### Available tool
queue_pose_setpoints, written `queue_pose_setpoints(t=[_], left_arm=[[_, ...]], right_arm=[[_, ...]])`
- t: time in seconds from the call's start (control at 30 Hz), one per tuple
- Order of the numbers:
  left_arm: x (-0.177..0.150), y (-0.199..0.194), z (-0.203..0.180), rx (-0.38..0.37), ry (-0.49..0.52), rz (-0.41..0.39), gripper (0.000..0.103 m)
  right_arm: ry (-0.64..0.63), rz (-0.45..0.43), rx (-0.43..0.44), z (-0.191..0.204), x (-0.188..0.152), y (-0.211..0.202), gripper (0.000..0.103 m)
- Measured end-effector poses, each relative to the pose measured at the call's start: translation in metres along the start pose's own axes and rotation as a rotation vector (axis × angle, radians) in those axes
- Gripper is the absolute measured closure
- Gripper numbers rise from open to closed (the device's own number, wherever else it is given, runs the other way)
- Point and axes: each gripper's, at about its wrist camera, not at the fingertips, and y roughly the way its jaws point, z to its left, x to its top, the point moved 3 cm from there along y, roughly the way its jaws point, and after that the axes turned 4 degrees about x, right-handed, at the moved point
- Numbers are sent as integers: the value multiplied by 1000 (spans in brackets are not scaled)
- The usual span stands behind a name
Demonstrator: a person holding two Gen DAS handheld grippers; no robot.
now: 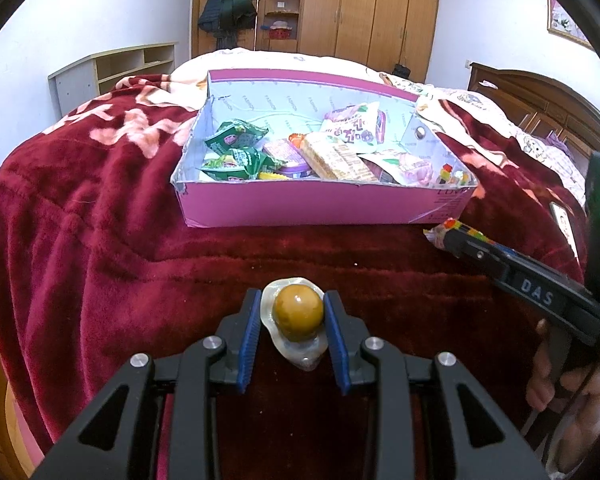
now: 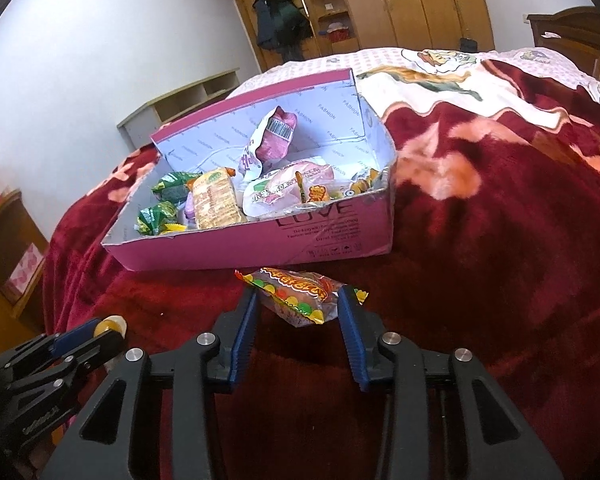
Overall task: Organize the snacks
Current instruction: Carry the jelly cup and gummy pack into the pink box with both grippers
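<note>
The left claw [image 1: 291,322] grips a vacuum-sealed braised egg [image 1: 298,317]; the right claw [image 2: 298,312] grips a gummy candy packet [image 2: 300,294], its long axis crosswise between the pads. The pink snack box [image 2: 268,248] lies straight ahead of both claws, nearer the right one.

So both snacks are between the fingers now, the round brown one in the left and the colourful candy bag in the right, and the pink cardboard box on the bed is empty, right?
Not empty: the left wrist view shows the pink cardboard box holding many snack packets. The rest stands.

"FASHION", "LOVE" on pink box [image 2: 332,236]; "DAS" on tool [image 1: 536,298]
</note>
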Motion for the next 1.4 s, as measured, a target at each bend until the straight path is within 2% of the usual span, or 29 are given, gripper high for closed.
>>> queue_pose_setpoints(t=[0.63,1.07,1.4], left_arm=[[15,0,10,-28,-39,-41,70],[66,0,12,-31,-45,-135,70],[99,22,7,-31,-33,-148,70]], right_arm=[[-54,-89,15,18,2,-26,62],[-42,-119,20,14,13,-35,62],[-75,-129,15,16,33,-35,62]])
